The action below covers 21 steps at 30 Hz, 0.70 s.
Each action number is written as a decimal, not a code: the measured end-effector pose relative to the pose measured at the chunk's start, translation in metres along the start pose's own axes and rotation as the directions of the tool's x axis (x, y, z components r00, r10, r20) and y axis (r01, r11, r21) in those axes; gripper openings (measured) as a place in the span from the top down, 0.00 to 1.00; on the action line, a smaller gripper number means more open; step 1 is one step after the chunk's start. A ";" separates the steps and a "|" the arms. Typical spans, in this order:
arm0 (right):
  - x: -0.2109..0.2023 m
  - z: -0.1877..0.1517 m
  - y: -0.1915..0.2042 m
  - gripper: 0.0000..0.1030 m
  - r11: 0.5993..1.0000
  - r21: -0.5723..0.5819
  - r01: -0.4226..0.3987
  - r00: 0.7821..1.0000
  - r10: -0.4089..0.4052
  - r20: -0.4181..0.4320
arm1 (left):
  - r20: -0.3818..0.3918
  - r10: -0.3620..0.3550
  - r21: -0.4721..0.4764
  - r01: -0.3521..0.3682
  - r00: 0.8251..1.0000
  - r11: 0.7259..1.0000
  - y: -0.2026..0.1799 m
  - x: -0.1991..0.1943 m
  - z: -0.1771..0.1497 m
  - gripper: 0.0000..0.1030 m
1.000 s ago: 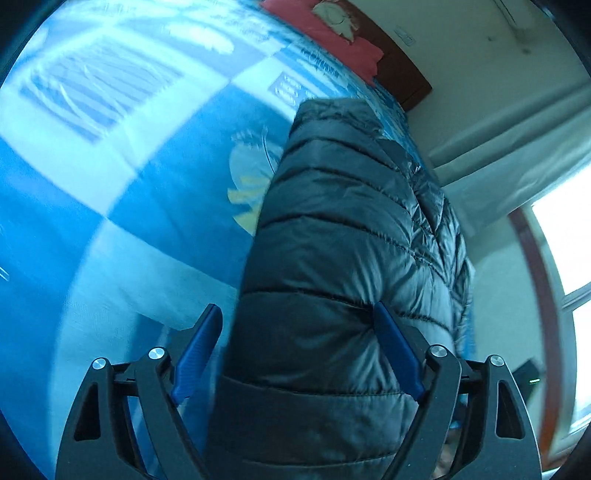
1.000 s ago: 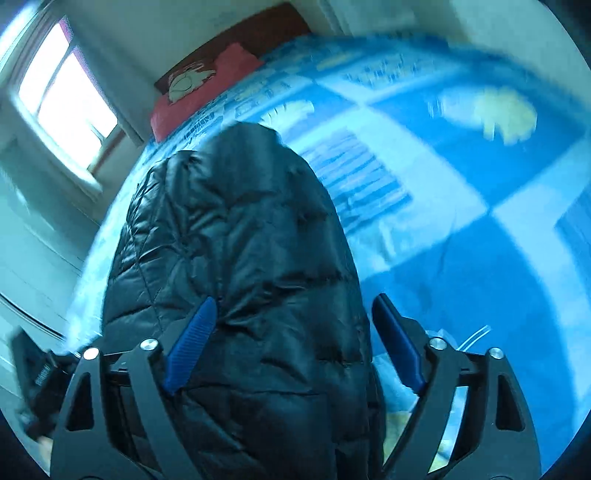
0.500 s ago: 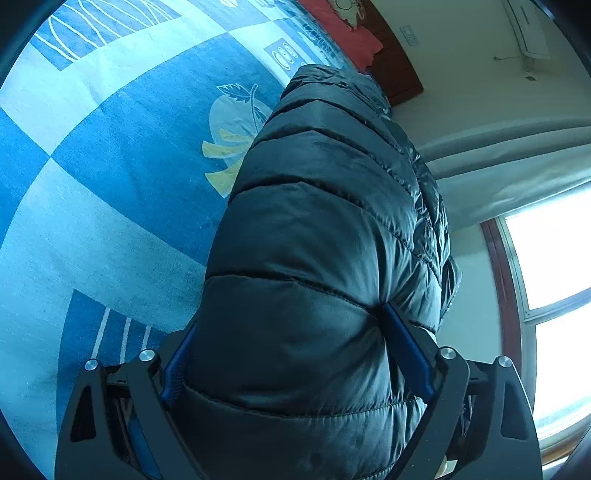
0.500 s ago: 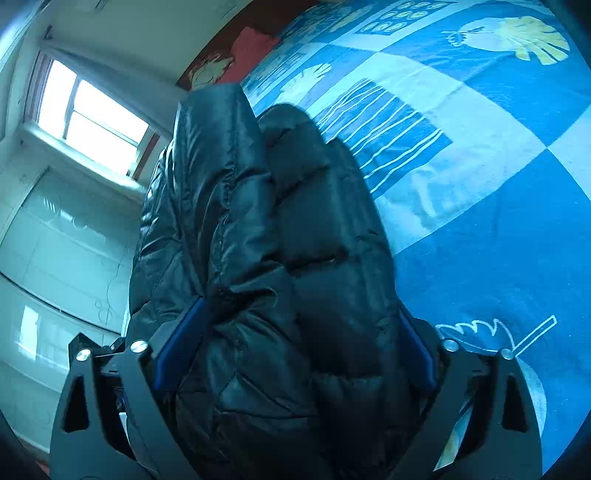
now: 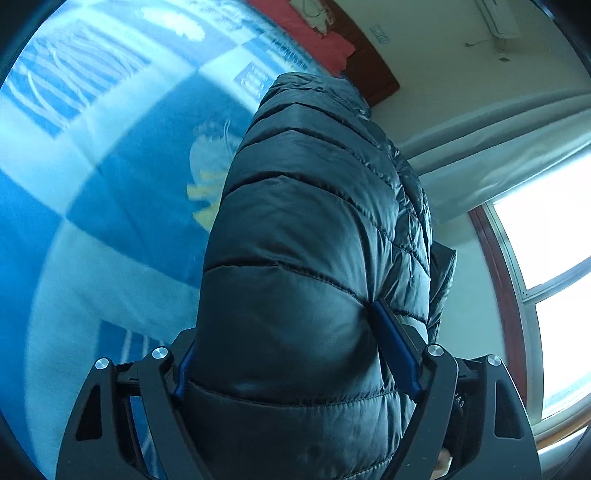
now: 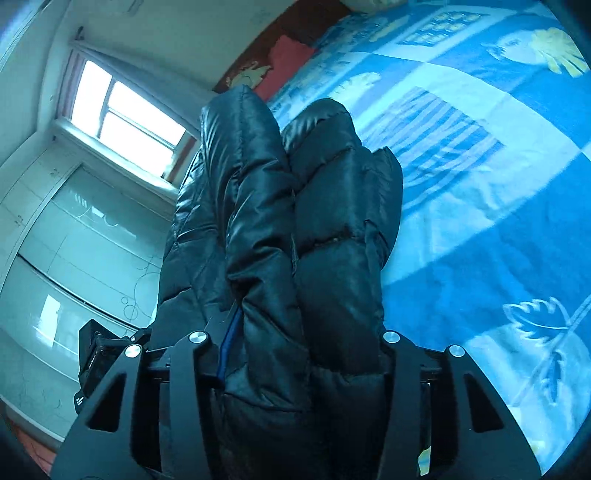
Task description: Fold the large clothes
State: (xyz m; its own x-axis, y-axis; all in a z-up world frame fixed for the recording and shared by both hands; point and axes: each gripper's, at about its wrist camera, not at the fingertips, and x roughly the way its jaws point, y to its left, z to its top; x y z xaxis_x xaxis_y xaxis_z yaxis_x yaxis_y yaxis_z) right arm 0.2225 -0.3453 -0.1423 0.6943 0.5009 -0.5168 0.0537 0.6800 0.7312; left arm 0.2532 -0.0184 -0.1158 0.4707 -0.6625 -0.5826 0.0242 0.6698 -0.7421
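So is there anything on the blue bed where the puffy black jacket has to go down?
Nothing visible does. The puffy black quilted jacket is pinched in both the left gripper and the right gripper, and the blue patterned bedspread beside it shows only its printed pattern.

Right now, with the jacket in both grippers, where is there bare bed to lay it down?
The blue bedspread lies bare right of the black puffer jacket, out toward the leaf prints, and left of it in the left view. The head end is taken by the red pillow. The window side shows no bed.
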 end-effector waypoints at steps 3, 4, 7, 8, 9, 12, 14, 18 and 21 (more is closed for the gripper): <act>0.017 0.003 0.015 0.56 1.000 -0.019 -0.021 1.000 0.021 -0.009 | 0.033 0.006 0.011 -0.006 0.999 1.000 0.003 -0.015 0.014 0.23; 0.023 0.004 0.020 0.57 0.999 -0.023 -0.027 1.000 0.027 -0.014 | 0.039 0.009 0.013 -0.010 0.999 1.000 0.005 -0.019 0.018 0.23; 0.045 0.008 0.034 0.58 0.998 -0.023 -0.052 0.998 0.052 -0.029 | 0.057 0.026 0.012 -0.027 0.998 1.000 0.015 -0.030 0.037 0.23; 0.054 0.010 0.040 0.58 0.998 -0.022 -0.063 0.997 0.063 -0.033 | 0.065 0.034 0.012 -0.035 0.997 0.999 0.019 -0.035 0.045 0.23; 0.061 0.010 0.044 0.58 0.997 -0.020 -0.072 0.997 0.071 -0.036 | 0.073 0.040 0.012 -0.041 0.997 0.999 0.023 -0.038 0.051 0.23; 0.084 0.014 0.057 0.58 0.995 -0.015 -0.094 0.995 0.094 -0.047 | 0.100 0.061 0.019 -0.063 0.993 0.998 0.032 -0.045 0.070 0.24; 0.099 0.015 0.063 0.58 0.994 -0.006 -0.111 0.992 0.110 -0.055 | 0.113 0.074 0.022 -0.077 0.991 0.997 0.036 -0.050 0.083 0.24; 0.125 0.015 0.073 0.58 0.992 0.004 -0.126 0.989 0.126 -0.078 | 0.124 0.094 0.020 -0.098 0.988 0.995 0.047 -0.054 0.100 0.24; 0.143 0.014 0.079 0.58 0.993 0.004 -0.115 0.989 0.115 -0.091 | 0.118 0.109 -0.001 -0.110 0.987 0.994 0.059 -0.049 0.107 0.24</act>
State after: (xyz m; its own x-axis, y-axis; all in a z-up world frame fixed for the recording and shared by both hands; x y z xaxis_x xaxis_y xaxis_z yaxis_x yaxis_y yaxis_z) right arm 0.3362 -0.2276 -0.1523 0.6274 0.6226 -0.4677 -0.0242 0.6158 0.7875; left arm 0.3262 0.0899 -0.0958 0.5716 -0.5412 -0.6168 -0.0285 0.7381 -0.6741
